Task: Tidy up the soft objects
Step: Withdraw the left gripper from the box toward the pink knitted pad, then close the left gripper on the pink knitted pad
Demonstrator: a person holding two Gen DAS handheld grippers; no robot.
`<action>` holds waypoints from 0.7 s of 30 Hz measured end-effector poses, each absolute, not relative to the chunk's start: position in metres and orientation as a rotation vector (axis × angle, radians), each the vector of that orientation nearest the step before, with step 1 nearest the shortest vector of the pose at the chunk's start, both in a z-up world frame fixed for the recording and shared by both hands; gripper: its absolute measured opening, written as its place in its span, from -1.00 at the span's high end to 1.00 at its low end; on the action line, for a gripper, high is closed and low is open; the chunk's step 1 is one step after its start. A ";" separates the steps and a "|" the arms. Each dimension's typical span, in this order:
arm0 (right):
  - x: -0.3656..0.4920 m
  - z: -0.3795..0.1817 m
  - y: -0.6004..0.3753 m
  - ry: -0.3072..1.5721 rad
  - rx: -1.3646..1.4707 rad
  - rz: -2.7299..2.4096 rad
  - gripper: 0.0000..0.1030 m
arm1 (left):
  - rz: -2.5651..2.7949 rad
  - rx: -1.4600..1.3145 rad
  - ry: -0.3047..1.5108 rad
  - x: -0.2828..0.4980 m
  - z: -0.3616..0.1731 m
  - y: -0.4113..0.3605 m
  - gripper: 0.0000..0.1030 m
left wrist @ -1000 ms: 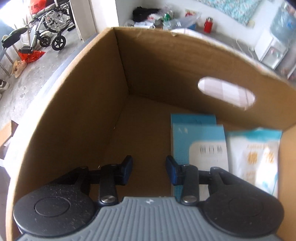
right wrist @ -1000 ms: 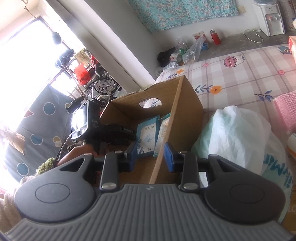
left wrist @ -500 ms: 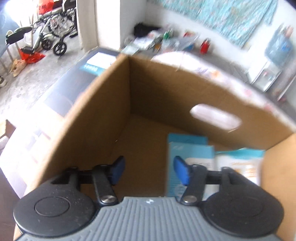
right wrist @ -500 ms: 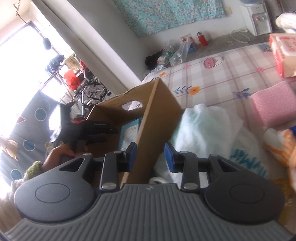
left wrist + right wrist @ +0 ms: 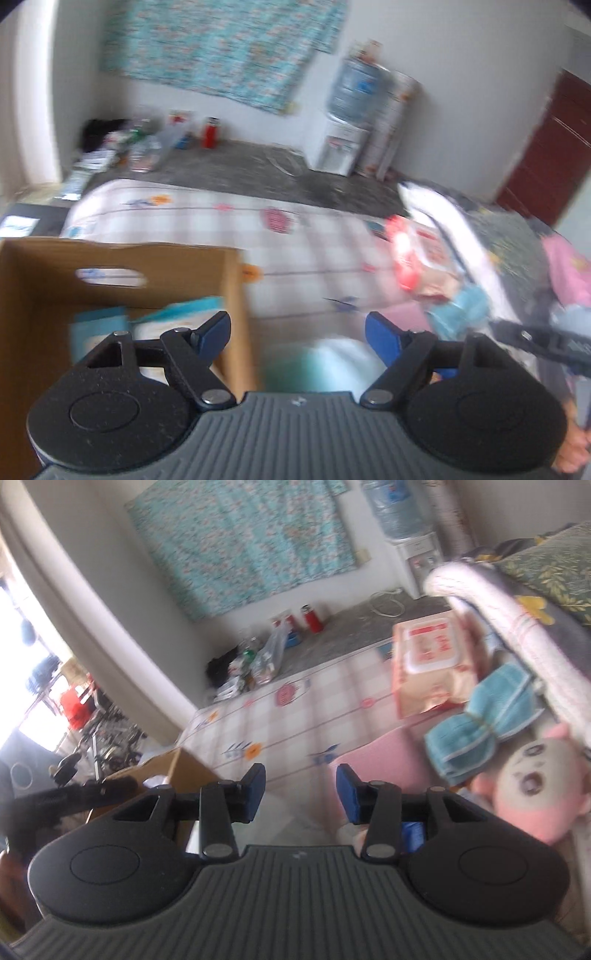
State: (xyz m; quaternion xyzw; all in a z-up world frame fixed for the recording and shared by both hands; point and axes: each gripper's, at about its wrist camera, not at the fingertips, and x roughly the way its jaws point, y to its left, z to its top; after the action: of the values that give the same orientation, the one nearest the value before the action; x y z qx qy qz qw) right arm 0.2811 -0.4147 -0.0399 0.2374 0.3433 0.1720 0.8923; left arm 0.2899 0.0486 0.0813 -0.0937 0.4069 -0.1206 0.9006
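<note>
The cardboard box (image 5: 48, 266) stands at the left of the left wrist view, with light blue packets (image 5: 99, 325) inside. My left gripper (image 5: 297, 332) hangs above the box's right wall, jaws opening with nothing between them. My right gripper (image 5: 300, 788) is over the checked mattress (image 5: 295, 709), jaws opening and empty. Ahead of it lie a pink folded cloth (image 5: 384, 760), a blue rolled towel (image 5: 484, 716), an orange wipes pack (image 5: 428, 661) and a pink plush doll (image 5: 532, 786). A pale green plastic bag (image 5: 332, 362) sits blurred just beyond the left fingers.
A rolled quilt (image 5: 498, 602) and bedding bound the mattress at the right. A water dispenser (image 5: 347, 122) stands by the far wall, with bottles and bags (image 5: 266, 657) on the concrete floor. The other gripper (image 5: 546, 343) shows at the left view's right edge.
My left gripper has risen out of the box, swung right and opened wide. My right gripper has swung right from the box edge towards the soft things and opened a little.
</note>
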 end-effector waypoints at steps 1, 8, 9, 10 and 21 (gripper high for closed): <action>0.288 -0.043 -0.423 0.721 0.504 0.349 0.19 | -0.282 -0.189 0.852 0.294 0.080 0.033 -0.50; 0.337 -0.084 -0.457 0.848 0.644 0.329 0.19 | -0.400 -0.123 0.979 0.331 0.048 -0.050 0.05; 0.344 -0.091 -0.459 0.863 0.655 0.319 0.19 | -0.403 -0.123 1.005 0.338 0.042 -0.058 0.10; 0.352 -0.098 -0.461 0.880 0.672 0.317 0.19 | -0.400 -0.124 1.033 0.345 0.035 -0.065 0.17; 0.427 -0.157 -0.453 1.016 0.693 0.273 0.23 | -0.266 -0.224 1.277 0.408 -0.033 -0.094 0.22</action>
State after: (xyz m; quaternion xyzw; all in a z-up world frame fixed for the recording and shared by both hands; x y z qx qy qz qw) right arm 0.4266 -0.4528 -0.1573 0.3242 0.4752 0.1276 0.8079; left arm 0.4082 -0.0937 -0.0332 -0.1039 0.5930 -0.1237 0.7888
